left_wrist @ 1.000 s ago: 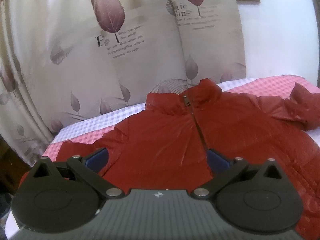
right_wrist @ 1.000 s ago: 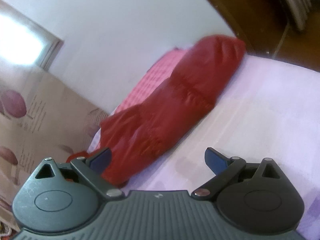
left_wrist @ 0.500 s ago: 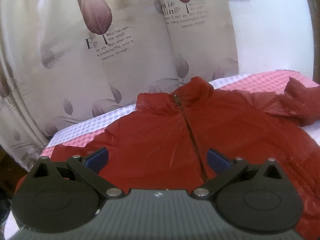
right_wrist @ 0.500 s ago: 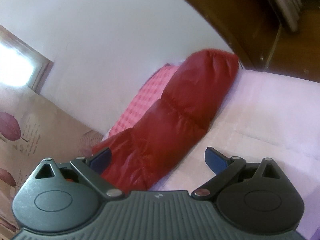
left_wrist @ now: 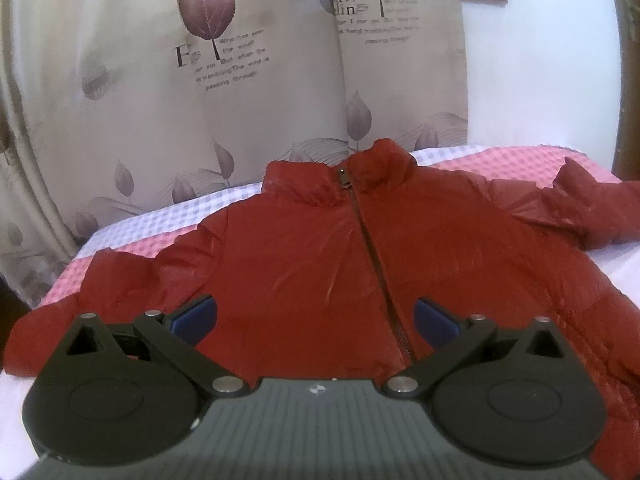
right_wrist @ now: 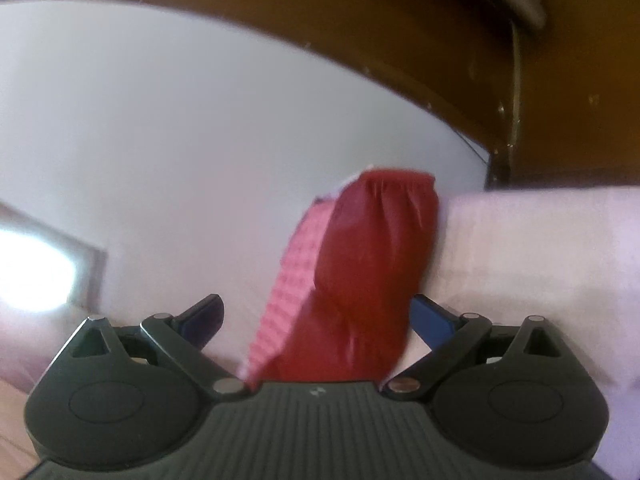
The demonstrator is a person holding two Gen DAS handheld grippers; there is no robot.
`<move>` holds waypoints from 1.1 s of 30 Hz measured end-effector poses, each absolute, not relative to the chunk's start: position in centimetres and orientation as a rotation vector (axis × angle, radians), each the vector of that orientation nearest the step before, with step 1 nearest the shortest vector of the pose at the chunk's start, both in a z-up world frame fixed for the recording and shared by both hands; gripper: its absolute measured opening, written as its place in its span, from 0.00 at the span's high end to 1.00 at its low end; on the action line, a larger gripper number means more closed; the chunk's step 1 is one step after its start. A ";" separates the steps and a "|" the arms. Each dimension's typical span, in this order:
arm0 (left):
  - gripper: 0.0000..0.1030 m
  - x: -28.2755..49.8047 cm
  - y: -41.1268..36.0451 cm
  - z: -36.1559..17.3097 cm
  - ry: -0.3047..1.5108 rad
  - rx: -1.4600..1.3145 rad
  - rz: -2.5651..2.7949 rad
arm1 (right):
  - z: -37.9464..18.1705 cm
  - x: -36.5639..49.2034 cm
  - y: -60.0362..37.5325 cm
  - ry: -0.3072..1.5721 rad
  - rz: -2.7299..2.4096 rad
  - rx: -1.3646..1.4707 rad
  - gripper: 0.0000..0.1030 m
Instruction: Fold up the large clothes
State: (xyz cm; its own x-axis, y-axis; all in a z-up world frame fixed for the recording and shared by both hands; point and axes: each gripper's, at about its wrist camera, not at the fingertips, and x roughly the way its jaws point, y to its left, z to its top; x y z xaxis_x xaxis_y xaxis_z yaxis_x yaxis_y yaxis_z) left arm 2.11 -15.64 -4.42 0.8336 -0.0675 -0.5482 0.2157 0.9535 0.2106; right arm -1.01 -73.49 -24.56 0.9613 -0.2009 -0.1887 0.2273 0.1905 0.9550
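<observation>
Under the left tool [left_wrist: 316, 320], fingers spread and gripping nothing, the red puffer jacket [left_wrist: 304, 264] lies zipped and face-up on the bed [left_wrist: 168, 220], sleeves out to both sides, so probably laid flat for folding. Further right, the right tool [right_wrist: 316, 318] also gapes empty, straddling the right sleeve [right_wrist: 372, 264] lengthwise, likely lining up a pinch. Curtain [left_wrist: 160, 100] and wall sit behind.

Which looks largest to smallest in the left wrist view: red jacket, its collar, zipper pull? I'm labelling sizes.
1. Red jacket, filling most of the bed.
2. Collar, a band across its top.
3. Zipper pull, a small dark tab at the collar.
</observation>
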 end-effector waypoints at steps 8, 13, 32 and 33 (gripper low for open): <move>0.00 2.0 -15.5 -4.5 0.580 0.248 -0.143 | -23.6 0.8 -76.0 0.098 -0.379 1.274 0.03; 0.00 1.8 -15.1 -4.6 0.590 0.248 -0.141 | -22.6 3.1 -75.6 0.230 -0.399 1.100 0.16; 0.00 1.2 -10.0 -3.8 0.603 0.164 -0.074 | -18.3 1.2 -75.6 0.177 -0.356 0.976 0.96; 0.00 1.2 -9.9 -3.8 0.603 0.156 -0.074 | -18.2 1.0 -75.6 0.180 -0.371 0.966 0.96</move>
State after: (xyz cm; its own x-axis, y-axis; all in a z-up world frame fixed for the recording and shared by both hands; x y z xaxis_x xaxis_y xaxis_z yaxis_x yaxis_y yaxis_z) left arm 1.19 -9.89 -3.79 0.8214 -0.0241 -0.5698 0.1149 0.9856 0.1240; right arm 0.98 -75.59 -18.20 0.9226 -0.2271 -0.3120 0.3856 0.5123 0.7674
